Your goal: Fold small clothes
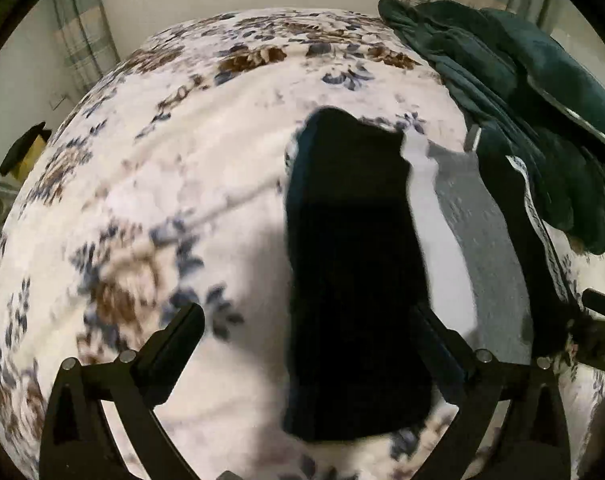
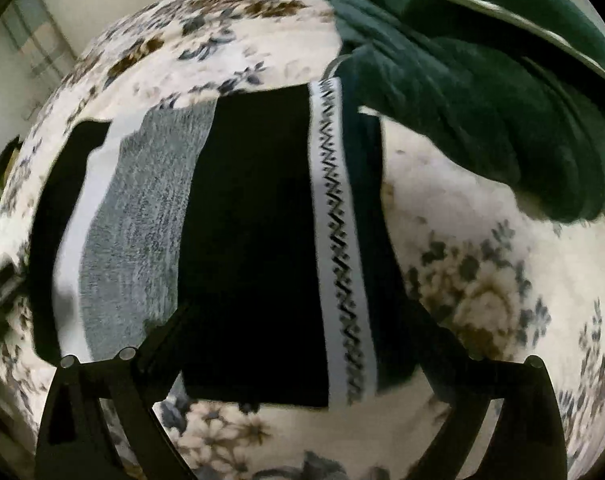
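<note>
Both grippers, left (image 1: pixel 310 332) and right (image 2: pixel 302 328), gape (2 empty) above socks (image 2: pixel 246 240).

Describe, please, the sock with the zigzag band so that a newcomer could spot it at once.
On the floral blanket, socks lie in a row beside the dark green bedding. The zigzag sock is nearest that bedding, right of the grey sock. It alone carries a white stripe with a black zigzag.

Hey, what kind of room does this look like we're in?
Probably a bedroom at home. Small clothes lie on a soft floral blanket that looks like a bed cover, a dark green quilted throw is heaped at one side, and checked curtains hang behind.
</note>
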